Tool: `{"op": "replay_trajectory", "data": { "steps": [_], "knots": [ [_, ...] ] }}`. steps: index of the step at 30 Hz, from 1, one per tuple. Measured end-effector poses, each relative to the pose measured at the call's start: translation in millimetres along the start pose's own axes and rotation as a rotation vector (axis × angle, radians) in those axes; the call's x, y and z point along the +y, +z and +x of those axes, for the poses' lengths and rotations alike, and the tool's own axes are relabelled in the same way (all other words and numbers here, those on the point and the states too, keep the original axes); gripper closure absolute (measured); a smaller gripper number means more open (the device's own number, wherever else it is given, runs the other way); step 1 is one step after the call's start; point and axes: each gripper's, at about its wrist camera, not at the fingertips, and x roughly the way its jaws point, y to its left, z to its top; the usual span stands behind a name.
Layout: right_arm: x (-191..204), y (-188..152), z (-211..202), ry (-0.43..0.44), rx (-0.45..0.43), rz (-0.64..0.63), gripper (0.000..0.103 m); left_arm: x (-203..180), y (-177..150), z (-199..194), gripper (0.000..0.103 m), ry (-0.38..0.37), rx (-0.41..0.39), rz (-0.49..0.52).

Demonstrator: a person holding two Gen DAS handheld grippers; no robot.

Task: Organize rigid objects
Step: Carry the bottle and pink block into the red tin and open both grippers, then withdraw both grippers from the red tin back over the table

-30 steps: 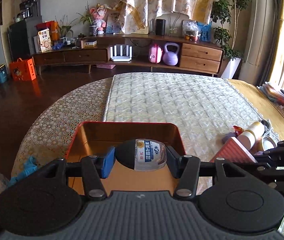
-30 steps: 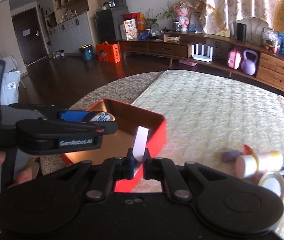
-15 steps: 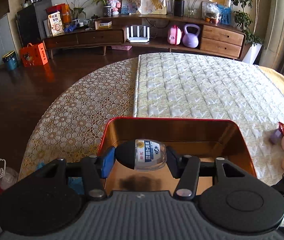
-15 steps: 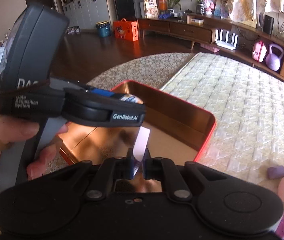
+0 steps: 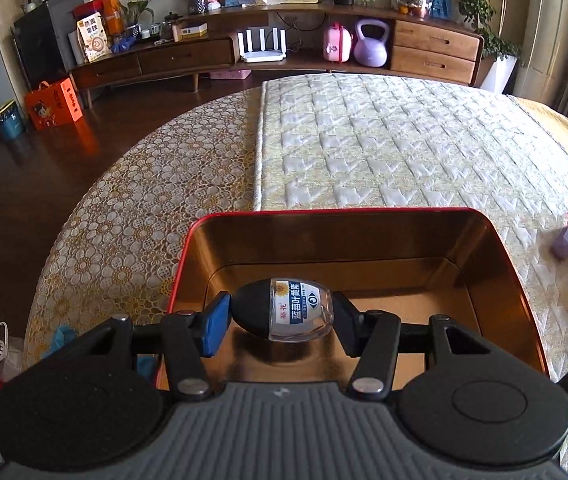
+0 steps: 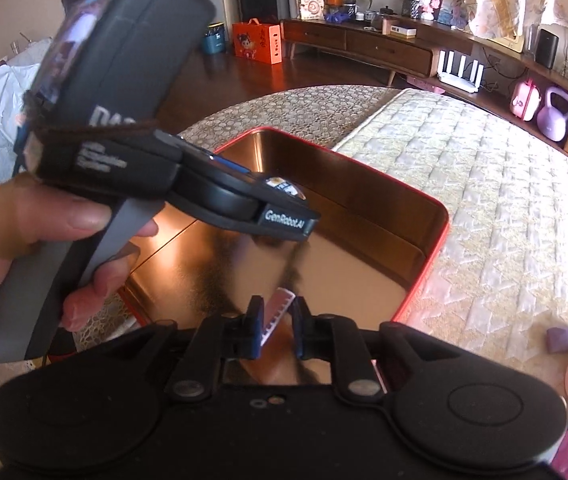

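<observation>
Copper-toned metal tin point(image 5: 363, 240), red outside, sitting on quilted bedspread point(image 5: 403, 152); inner walls smooth, mirror-like. Left gripper point(image 5: 282, 316) clamping egg-shaped bottle point(image 5: 284, 310) end to end over tin floor: black half, clear labelled half. Bottle looking rigid, light, glossy, likely slipping if squeezed off-centre; holding on ends suiting it. Right gripper point(image 6: 276, 330) jaws opening over tin; thin, stiff pink-and-white card point(image 6: 278, 312) leaning loose between pads, seemingly dropping free.
</observation>
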Motion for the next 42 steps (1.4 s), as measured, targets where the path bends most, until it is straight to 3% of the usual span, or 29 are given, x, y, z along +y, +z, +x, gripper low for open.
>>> {"op": "replay_trajectory", "data": {
  "steps": [4, 6, 12, 28, 30, 35, 42],
  "knots": [
    [3, -2, -8, -0.017, -0.01, 0.006, 0.08, -4, -1, 1, 0.048, 0.016, 0.002, 0.014],
    [5, -4, -14, -0.026, -0.014, 0.011, 0.078, -4, -2, -2, 0.036, 0.026, -0.01, 0.009],
    [3, -8, -32, -0.029, -0.059, 0.042, 0.067, -4, -4, -18, 0.025, 0.02, -0.045, -0.003],
    [-8, -29, -101, -0.045, -0.175, 0.099, 0.043, -23, -23, -83, 0.024, 0.03, -0.131, -0.013],
    [-12, -33, -111, -0.045, -0.196, 0.114, 0.039, -31, -25, -92, 0.019, 0.016, -0.14, -0.006],
    [-26, -48, -135, -0.058, -0.24, 0.147, 0.034, -54, -31, -115, 0.019, -0.025, -0.169, 0.013],
    [-50, -83, -172, -0.112, -0.295, 0.199, 0.018, -92, -40, -132, 0.019, -0.098, -0.188, 0.04]
  ]
}}
